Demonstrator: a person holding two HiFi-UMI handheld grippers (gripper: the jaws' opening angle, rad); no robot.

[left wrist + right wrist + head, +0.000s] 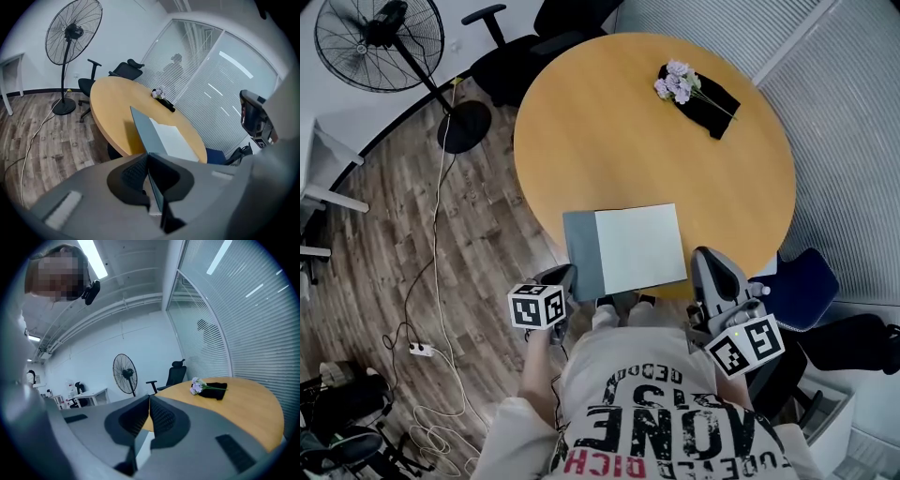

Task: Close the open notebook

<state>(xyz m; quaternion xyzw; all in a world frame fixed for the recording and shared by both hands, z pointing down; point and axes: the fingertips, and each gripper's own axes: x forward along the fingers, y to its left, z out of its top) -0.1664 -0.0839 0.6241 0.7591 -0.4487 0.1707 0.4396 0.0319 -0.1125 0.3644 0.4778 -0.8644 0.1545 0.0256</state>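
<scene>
The person's shirt [667, 417] is showing large black letters reading "ONE", with red letters "ICH" at the picture's bottom edge; the smaller print is not reading clearly.

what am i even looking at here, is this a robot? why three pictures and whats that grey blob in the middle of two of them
It is not a robot. A person holds a two-jaw gripper in each hand. The top-down picture comes from a camera on the person's head, and the left gripper and right gripper show near its bottom. The other two pictures come from cameras riding on the grippers, so the grey blob is each gripper's own jaws. On the round wooden table an open notebook lies near the person. Purple flowers rest on a black cloth at the far side. The left gripper pinches the notebook's grey cover. The right gripper's jaws are together and seem to hold nothing.
</scene>
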